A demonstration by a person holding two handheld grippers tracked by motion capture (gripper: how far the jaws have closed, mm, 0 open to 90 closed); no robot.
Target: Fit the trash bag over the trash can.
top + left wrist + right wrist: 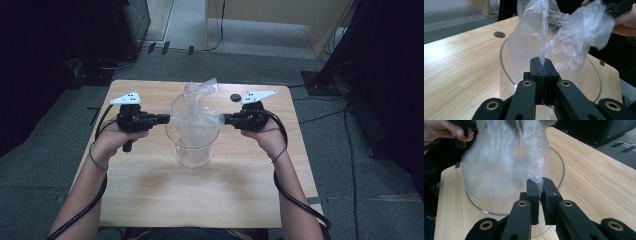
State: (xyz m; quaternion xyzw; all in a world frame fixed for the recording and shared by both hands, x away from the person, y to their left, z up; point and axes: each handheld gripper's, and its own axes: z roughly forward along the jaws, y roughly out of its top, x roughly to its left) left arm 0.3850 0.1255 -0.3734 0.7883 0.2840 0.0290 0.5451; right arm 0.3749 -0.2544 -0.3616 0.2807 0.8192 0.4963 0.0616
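The left gripper point(543, 65) has its two black jaws pressed together on a thin edge of a clear plastic bag point(564, 37), the film rising straight up out of the seam between them. The right gripper point(539, 185) pinches a crumpled fold of the same bag, its jaws nearly closed with the plastic caught between their tips. In the high view the two grippers face each other across a clear glass container point(192, 145), left gripper point(167, 118) at one side of its rim and right gripper point(225, 119) at the other, with the bag point(196, 112) spread between them above and partly inside the container. The container stands near the middle of a light wooden table point(150, 195), and a dark round hole point(235, 97) lies near the table's far edge.
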